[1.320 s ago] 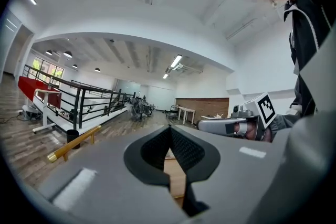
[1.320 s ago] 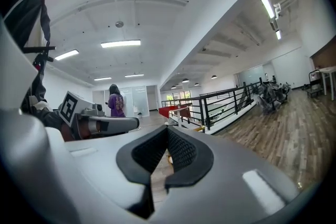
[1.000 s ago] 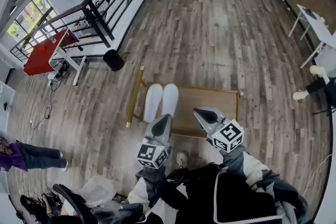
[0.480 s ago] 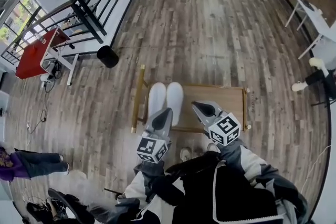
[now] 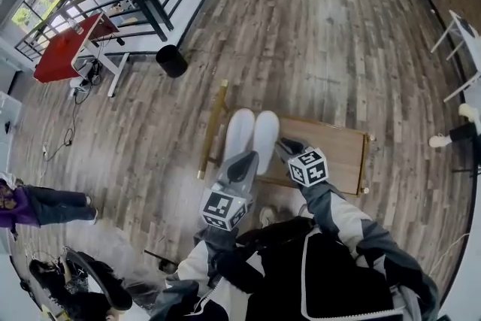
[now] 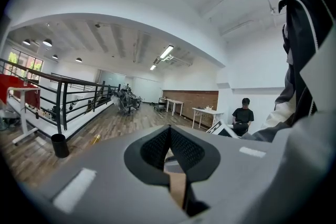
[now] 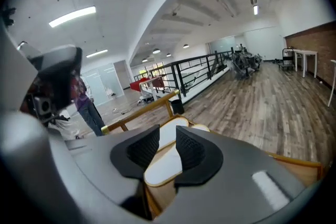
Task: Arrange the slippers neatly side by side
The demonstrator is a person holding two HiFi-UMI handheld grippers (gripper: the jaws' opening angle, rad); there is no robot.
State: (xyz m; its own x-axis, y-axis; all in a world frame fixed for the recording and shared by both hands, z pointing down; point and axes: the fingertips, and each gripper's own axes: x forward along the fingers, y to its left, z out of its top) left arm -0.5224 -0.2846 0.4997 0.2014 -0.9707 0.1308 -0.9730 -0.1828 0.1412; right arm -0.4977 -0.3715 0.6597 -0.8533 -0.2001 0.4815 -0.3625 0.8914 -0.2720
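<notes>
- My right claw (image 5: 287, 147) is opening; the right slipper (image 5: 265, 130) shows its heel between the jaws, unpinched.
- My left claw (image 5: 242, 165) is closed and empty, at the left slipper (image 5: 239, 131)'s 6 o'clock.
- Both lie side by side at the table (image 5: 334, 150)'s 9 o'clock end.
- I'd open fully, then lift straight off without nudging the heel.

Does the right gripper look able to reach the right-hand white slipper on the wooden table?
Probably yes. The right gripper hangs at the near end of the right-hand white slipper, jaws opening, the slipper showing in their gap untouched; nothing stands in the way.
</notes>
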